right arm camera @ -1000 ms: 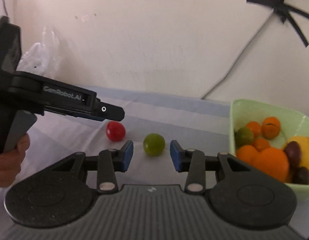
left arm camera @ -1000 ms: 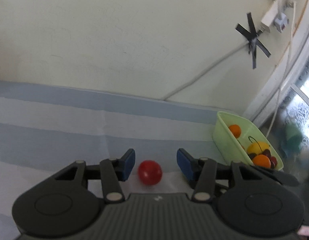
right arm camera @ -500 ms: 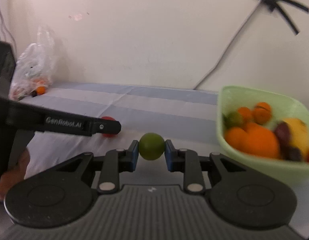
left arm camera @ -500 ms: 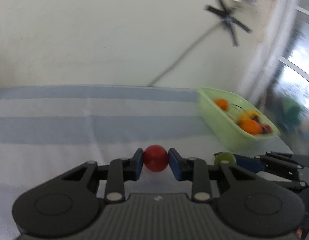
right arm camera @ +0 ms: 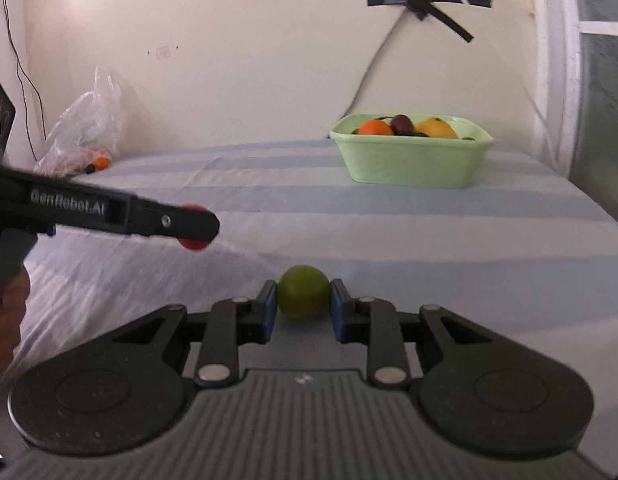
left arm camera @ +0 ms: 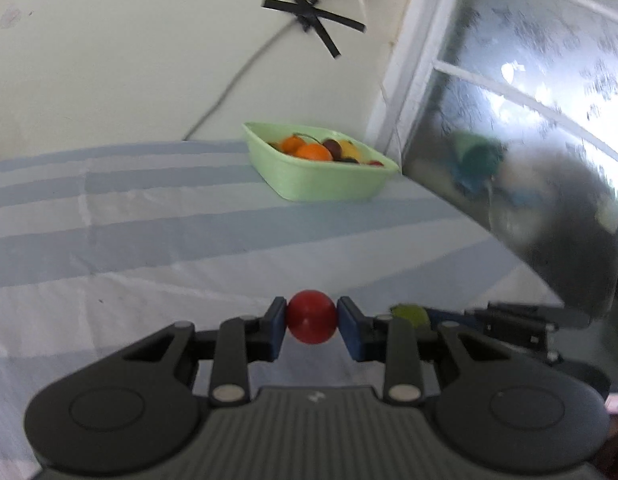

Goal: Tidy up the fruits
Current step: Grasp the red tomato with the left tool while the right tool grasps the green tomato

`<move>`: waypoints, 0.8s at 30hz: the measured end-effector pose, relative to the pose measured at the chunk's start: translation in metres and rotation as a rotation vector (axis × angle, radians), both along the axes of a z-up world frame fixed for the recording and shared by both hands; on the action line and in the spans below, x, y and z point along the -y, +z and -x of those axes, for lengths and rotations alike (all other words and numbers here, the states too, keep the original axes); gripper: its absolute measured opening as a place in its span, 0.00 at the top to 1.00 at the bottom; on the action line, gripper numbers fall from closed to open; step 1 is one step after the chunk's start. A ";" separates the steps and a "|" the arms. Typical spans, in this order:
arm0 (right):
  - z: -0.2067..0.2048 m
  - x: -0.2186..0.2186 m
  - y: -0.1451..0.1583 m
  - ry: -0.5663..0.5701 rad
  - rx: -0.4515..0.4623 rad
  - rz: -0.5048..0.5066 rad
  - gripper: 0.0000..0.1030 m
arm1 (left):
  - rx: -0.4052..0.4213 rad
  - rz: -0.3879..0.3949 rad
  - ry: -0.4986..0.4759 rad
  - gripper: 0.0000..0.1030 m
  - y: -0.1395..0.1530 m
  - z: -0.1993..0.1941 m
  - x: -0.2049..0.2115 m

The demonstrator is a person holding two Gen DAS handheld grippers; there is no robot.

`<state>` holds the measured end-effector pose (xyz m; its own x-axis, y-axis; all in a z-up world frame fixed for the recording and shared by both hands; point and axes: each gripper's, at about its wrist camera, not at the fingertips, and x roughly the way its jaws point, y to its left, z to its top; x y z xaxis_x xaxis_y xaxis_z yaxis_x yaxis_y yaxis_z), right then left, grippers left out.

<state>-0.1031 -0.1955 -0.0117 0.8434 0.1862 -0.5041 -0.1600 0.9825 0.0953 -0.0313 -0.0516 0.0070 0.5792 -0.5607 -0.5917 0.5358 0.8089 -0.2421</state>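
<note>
Fruit is clamped in both grippers. A small round red fruit (left arm camera: 311,317) sits low in the centre of the left wrist view, pinched between the two blue pads of the left gripper (left arm camera: 311,322), whose jaws are closed down to the fruit's width and press on it from either side. A small round green fruit (right arm camera: 303,297) sits low in the centre of the right wrist view, gripped the same way by the blue pads of the right gripper (right arm camera: 303,307), with the jaws narrowed onto it. In the right wrist view the left gripper reaches in from the left edge as a black bar with the red fruit at its tip, a hand (right arm camera: 5,312) below it at the lower left.

Under both fruits lies a cloth with pale blue and white stripes (right arm camera: 389,216). A light green rectangular plastic tub (right arm camera: 411,158) stands on the cloth in the upper right of the right wrist view, well apart from both grippers, and holds orange, yellow and dark purple fruits. A clear plastic bag (right arm camera: 85,132) with small orange items lies at the upper left, against the cream wall. Strips of black tape (right arm camera: 427,2) cross on the wall above the tub, over a cable. A window with frosted glass (left arm camera: 529,100) fills the right side of the left wrist view.
</note>
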 end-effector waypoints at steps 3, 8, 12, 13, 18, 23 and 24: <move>-0.003 0.001 -0.003 0.004 0.000 -0.005 0.69 | -0.018 -0.033 0.008 0.71 -0.008 -0.001 0.005; 0.001 -0.007 -0.005 0.007 0.013 0.032 0.67 | 0.006 -0.061 0.018 0.65 -0.008 0.008 0.010; 0.004 -0.005 -0.005 0.008 0.015 0.025 0.66 | 0.025 -0.089 0.013 0.62 -0.008 0.014 0.016; 0.004 -0.005 -0.005 0.007 0.014 0.022 0.66 | 0.028 -0.093 0.013 0.62 -0.008 0.015 0.017; 0.007 -0.006 -0.005 0.013 0.016 0.040 0.66 | 0.030 -0.102 0.016 0.62 -0.009 0.017 0.019; 0.010 -0.008 -0.006 0.018 0.020 0.065 0.63 | 0.046 -0.125 0.007 0.62 -0.010 0.017 0.024; 0.011 -0.008 -0.006 0.018 0.022 0.067 0.58 | 0.048 -0.130 0.006 0.62 -0.010 0.017 0.025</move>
